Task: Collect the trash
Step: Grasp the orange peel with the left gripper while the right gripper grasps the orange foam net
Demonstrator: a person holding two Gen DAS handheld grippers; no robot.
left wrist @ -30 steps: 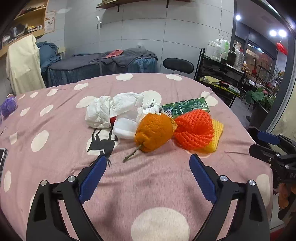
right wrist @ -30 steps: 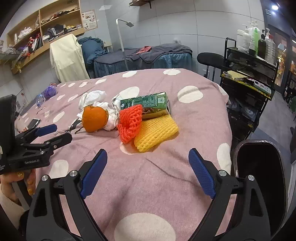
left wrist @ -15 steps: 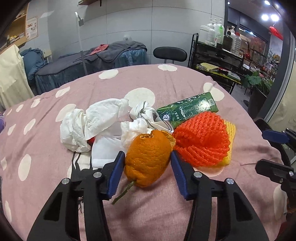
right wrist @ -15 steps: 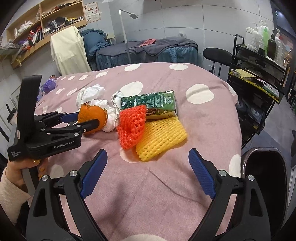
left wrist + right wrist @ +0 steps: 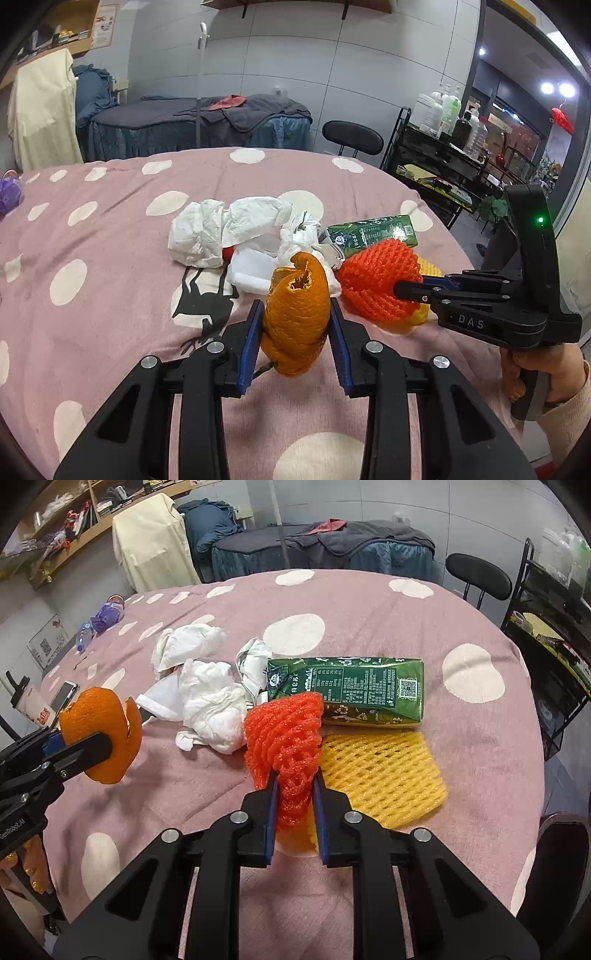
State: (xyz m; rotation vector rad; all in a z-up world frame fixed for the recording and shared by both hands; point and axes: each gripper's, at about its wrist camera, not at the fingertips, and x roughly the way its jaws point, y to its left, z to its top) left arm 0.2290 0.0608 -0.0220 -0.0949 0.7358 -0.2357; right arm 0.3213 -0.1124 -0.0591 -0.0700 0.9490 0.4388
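The left gripper (image 5: 295, 317) is pinching the orange peel (image 5: 295, 314) between its blue pads, holding the curled peel upright at the centre of the left wrist view; from the right wrist camera the same peel (image 5: 101, 734) is showing at 9 o'clock, raised off the cloth in that gripper (image 5: 79, 751). The right gripper (image 5: 294, 786) is squeezing the lower end of the red foam net (image 5: 284, 734), its jaws nearly together on the crumpled mesh; in the left wrist view this gripper (image 5: 400, 290) is reaching in from 3 o'clock into the net (image 5: 373, 284). The yellow foam net (image 5: 384, 775) is lying flat at 3 o'clock of the red one, touching it and partly running under it. The green carton (image 5: 347, 688) is lying on its side at 12 o'clock of both nets, its lower edge meeting them. The crumpled white tissues (image 5: 207, 698) are sitting at 10 o'clock of the red net, just beside the carton's left end. All are resting on the pink polka-dot tablecloth (image 5: 369, 602). A phone (image 5: 64, 696) is lying near the table's 9 o'clock edge.
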